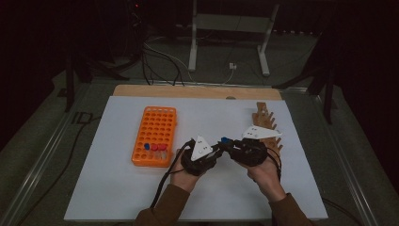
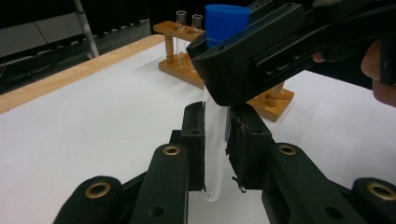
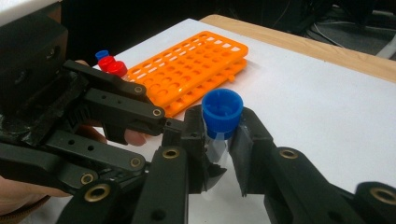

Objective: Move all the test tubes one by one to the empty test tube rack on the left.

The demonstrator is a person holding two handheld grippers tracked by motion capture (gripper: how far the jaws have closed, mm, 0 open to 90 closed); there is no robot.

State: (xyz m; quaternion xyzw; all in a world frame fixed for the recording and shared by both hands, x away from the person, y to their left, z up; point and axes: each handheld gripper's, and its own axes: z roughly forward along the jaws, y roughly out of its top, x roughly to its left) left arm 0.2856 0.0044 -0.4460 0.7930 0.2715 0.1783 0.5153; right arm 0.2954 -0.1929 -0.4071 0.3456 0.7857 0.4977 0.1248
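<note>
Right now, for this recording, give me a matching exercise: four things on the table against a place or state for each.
Things:
1. clear test tube with blue cap
2. orange plastic tube rack
3. wooden tube rack
4. red-capped tubes

Places or states:
A. table's right side, holding uncapped glass tubes
B. gripped by both grippers
C. standing in the orange rack's near end
D. flat on the white mat, left of the hands

Pairs: 1-B, 2-D, 3-A, 4-C

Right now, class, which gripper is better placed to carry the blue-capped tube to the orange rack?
Probably the left gripper: its fingers clamp the tube, and the orange rack lies on its side. The right gripper grips just below the blue cap.
</note>
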